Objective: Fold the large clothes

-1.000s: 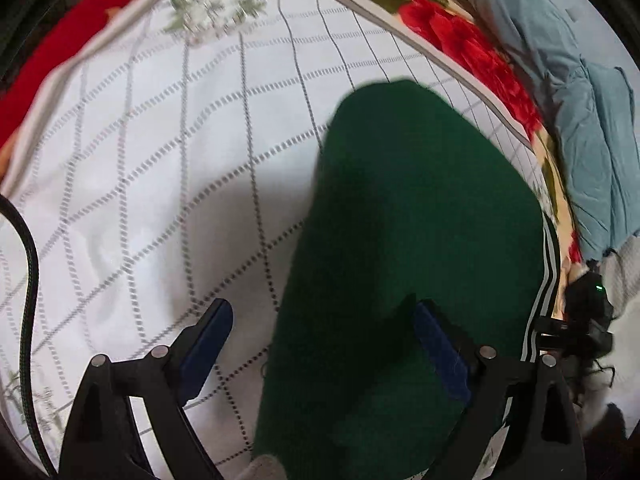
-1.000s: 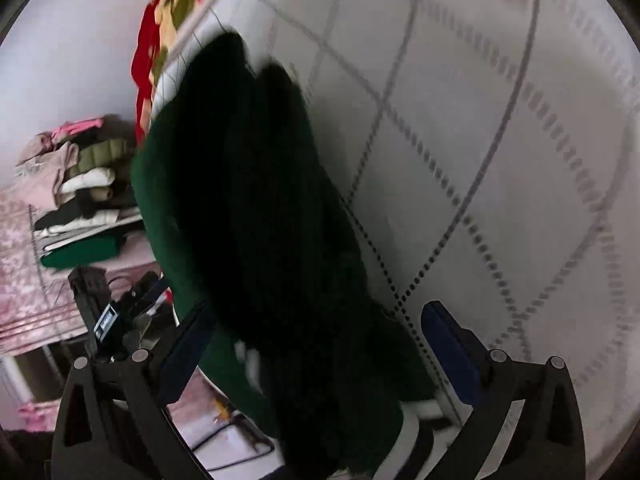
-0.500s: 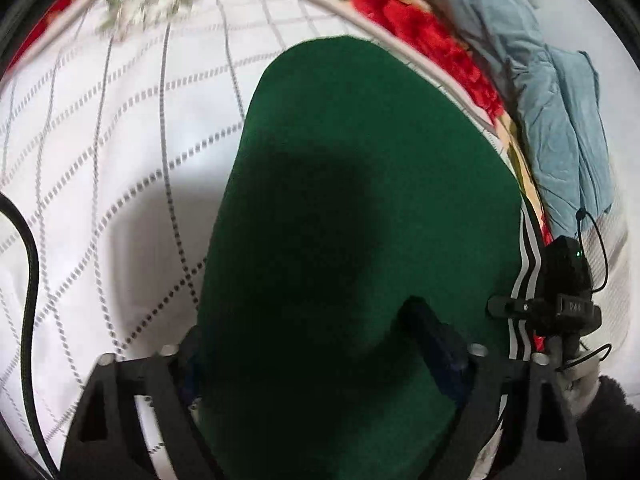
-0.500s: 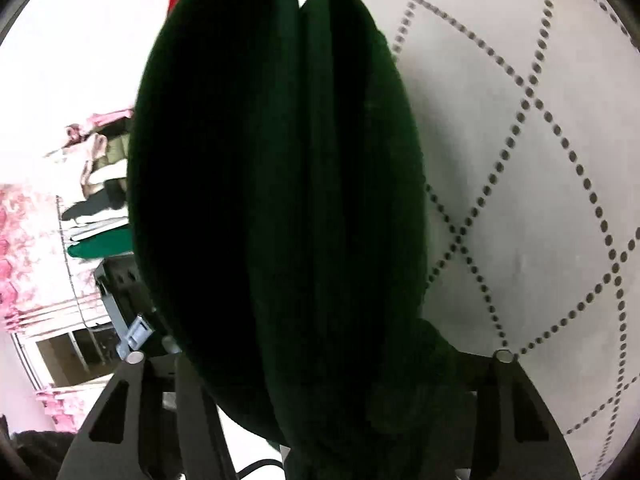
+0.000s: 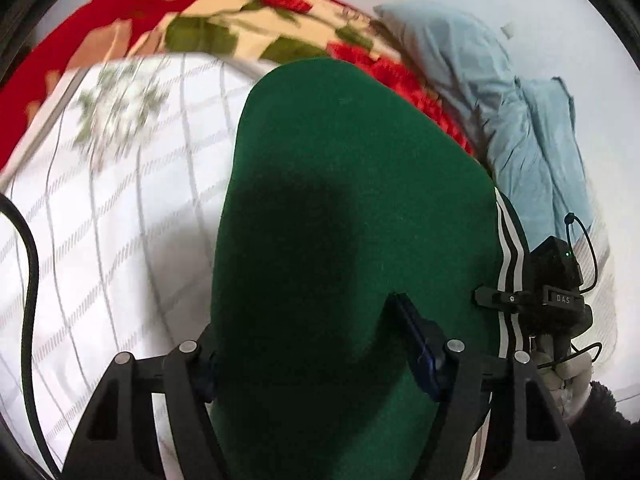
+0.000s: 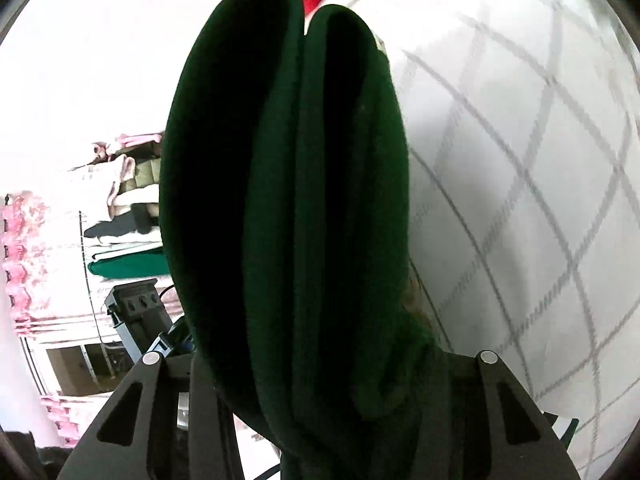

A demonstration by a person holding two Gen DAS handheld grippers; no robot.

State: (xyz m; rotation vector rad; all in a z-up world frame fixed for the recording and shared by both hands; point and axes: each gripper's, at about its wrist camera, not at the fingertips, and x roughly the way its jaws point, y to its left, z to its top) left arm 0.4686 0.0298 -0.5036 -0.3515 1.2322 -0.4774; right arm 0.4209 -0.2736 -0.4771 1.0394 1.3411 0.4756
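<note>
A folded dark green garment [image 5: 352,220] with white side stripes [image 5: 508,248] fills the middle of the left wrist view. My left gripper [image 5: 316,348] is shut on its near edge, with the blue pad of the right finger [image 5: 420,340] pressed on the cloth. In the right wrist view the same garment [image 6: 288,200] stands edge-on as thick stacked folds. My right gripper [image 6: 320,380] is shut on its near end, the fingertips buried in cloth. The garment is held up off the bed.
A white quilt with a grey dotted grid [image 5: 112,208] covers the bed, also seen in the right wrist view [image 6: 520,200]. A red floral blanket [image 5: 224,20] and blue pillows [image 5: 520,112] lie beyond. A shelf of folded clothes [image 6: 124,208] stands left. The other gripper's body [image 5: 556,284] shows right.
Both grippers closed on the green garment and lifted it off the quilt. The view tilted up, showing more of the blanket, pillows and wall.
</note>
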